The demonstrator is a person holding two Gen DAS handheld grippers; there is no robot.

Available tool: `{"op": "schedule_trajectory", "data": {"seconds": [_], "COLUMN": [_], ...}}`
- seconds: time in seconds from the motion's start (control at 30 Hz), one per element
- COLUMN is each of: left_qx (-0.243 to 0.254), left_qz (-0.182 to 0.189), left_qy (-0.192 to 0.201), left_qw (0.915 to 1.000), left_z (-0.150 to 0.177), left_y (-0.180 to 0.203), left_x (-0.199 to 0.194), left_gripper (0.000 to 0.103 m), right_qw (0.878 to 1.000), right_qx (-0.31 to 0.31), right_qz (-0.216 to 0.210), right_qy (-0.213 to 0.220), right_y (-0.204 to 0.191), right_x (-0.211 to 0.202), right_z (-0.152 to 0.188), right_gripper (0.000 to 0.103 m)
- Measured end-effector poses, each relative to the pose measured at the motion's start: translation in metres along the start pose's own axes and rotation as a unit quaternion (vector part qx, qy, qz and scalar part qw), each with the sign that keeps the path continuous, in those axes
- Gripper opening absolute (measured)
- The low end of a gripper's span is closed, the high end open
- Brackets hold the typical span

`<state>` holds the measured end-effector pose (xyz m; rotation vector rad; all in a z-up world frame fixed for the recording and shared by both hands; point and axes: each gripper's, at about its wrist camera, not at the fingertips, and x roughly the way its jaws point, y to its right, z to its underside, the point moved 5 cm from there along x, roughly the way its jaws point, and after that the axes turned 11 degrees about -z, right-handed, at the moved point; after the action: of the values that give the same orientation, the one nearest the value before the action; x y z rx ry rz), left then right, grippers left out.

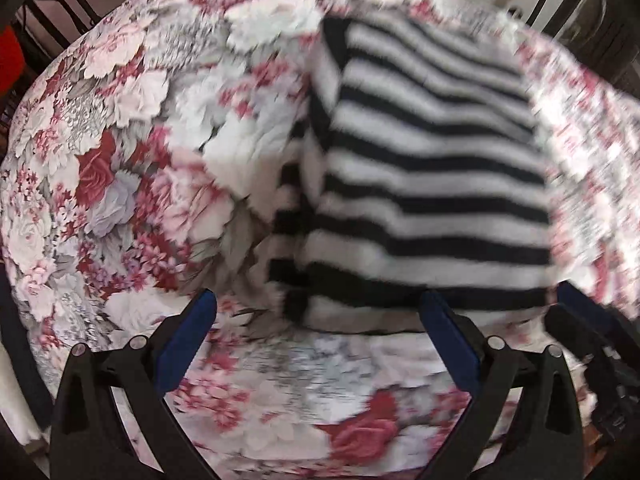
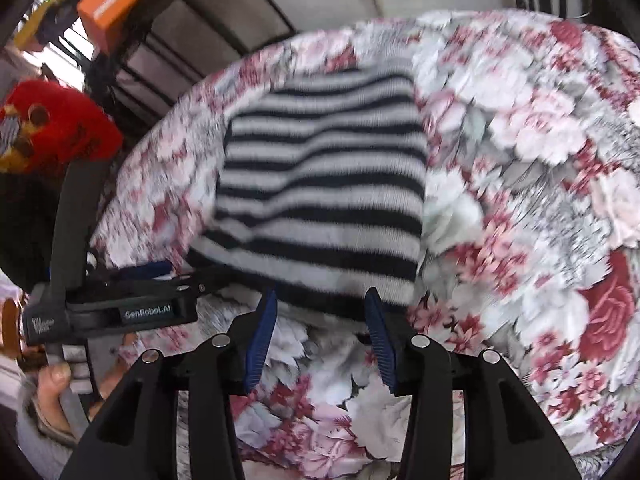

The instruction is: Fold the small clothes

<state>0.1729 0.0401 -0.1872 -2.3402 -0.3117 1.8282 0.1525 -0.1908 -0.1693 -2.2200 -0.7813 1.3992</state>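
- The striped garment [image 1: 424, 184] lies on the table [image 1: 120, 160], which is covered with a flowered cloth, and it looks already folded into a compact block, with a second layer showing along one side edge. My judgement: you are between folds, or at the end of this piece.
- Your left gripper [image 1: 320, 328] is wide apart and holds nothing. The near edge of the garment is just beyond its fingertips, closer to the one on the right side of this view.
- Your right gripper [image 2: 322, 328] is also apart, somewhat narrower, and empty. The near hem of the garment is just beyond its fingertips; I cannot tell if they touch it.
- In the right wrist view the left gripper [image 2: 160, 272] sits beside the garment's near corner.
- The pictures are blurred, so the small details are not certain.
- The next move probably calls for one more fold or some pressing flat: take the near hem with both grippers at its corners and keep the layers together.
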Motion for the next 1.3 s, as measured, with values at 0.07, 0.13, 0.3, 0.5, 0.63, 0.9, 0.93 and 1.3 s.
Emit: {"op": "schedule_trajectory", "data": {"seconds": [0.07, 0.13, 0.3, 0.5, 0.63, 0.9, 0.93, 1.3], "left_qx": [0.009, -0.002, -0.013, -0.007, -0.024, -0.012, -0.015, -0.075], "left_qz": [0.001, 0.029, 0.049, 0.048, 0.054, 0.091, 0.099, 0.133], "left_qy": [-0.020, -0.057, -0.079, -0.065, -0.018, -0.045, -0.054, -0.102], "left_qw": [0.9997, 0.9980, 0.9956, 0.9967, 0.9981, 0.9947, 0.9935, 0.9829], "left_z": [0.005, 0.011, 0.014, 0.011, 0.004, -0.001, -0.001, -0.006], "left_y": [-0.002, -0.003, -0.003, -0.005, -0.013, 0.019, 0.021, 0.014], "left_x": [0.018, 0.040, 0.056, 0.037, 0.011, 0.034, 0.040, 0.039], "left_gripper": [0.099, 0.099, 0.099, 0.099, 0.099, 0.099, 0.099, 0.098], "right_qw": [1.000, 0.999, 0.998, 0.997, 0.997, 0.995, 0.995, 0.992], "right_qx": [0.017, 0.045, 0.065, 0.072, 0.068, 0.099, 0.100, 0.126], "right_qz": [0.004, 0.002, -0.010, -0.021, -0.017, -0.004, -0.001, -0.002], "right_qy": [-0.009, -0.013, -0.016, -0.019, -0.014, -0.024, -0.027, -0.026], "right_y": [0.012, 0.025, 0.037, 0.030, 0.034, 0.060, 0.063, 0.064], "right_x": [0.009, 0.016, 0.021, 0.008, -0.010, 0.006, 0.010, 0.008], "right_z": [0.003, 0.005, 0.009, 0.009, 0.019, 0.021, 0.022, 0.022], "right_gripper": [0.039, 0.022, 0.019, 0.023, 0.036, 0.036, 0.037, 0.044]}}
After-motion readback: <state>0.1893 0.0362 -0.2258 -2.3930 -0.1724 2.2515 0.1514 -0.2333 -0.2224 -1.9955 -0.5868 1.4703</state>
